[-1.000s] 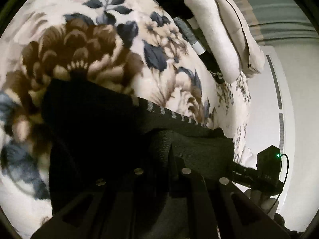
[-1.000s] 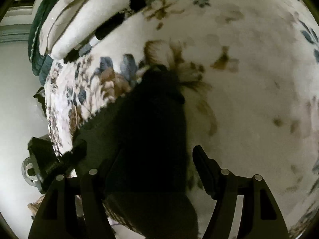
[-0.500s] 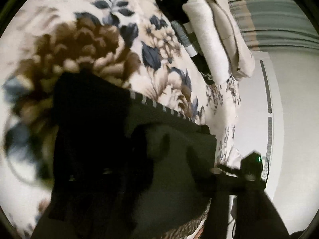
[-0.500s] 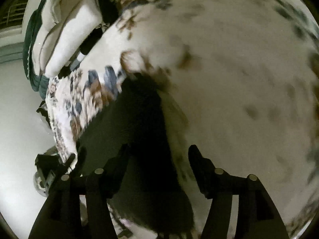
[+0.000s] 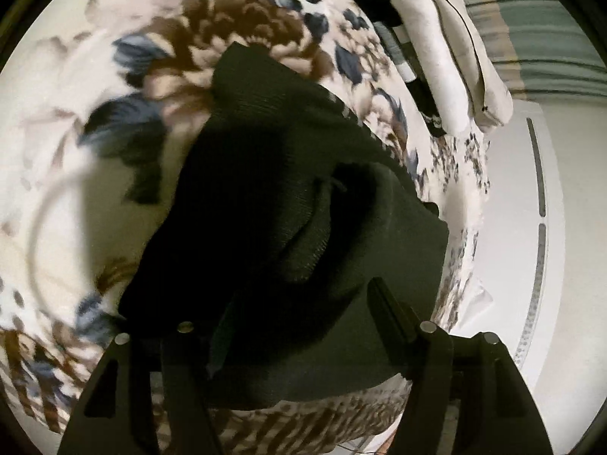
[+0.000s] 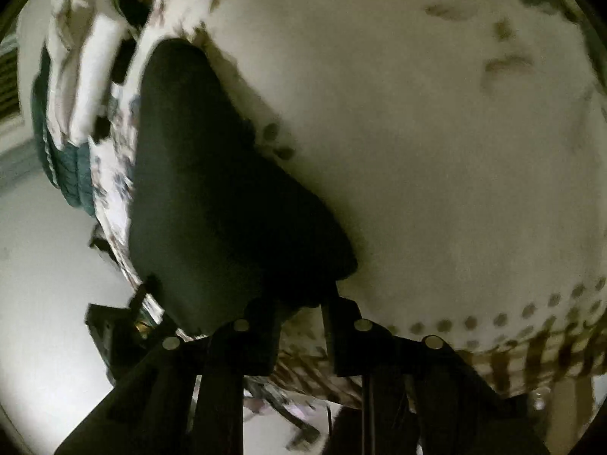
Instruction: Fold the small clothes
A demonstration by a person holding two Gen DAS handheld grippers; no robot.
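Left wrist view: the left gripper [image 5: 288, 326] hangs over a dark garment [image 5: 303, 197] on a floral blanket [image 5: 114, 76], its fingers spread wide with the cloth between and ahead of them, gripping nothing. The garment's long axis runs from the tool forward and slightly left, narrowing to a point ahead. Folded pale cloths [image 5: 447, 57] lie far ahead to the right. Right wrist view, blurred: the right gripper [image 6: 299, 326] has its fingers drawn close around the garment's [image 6: 212, 174] near edge; a firm clamp cannot be confirmed.
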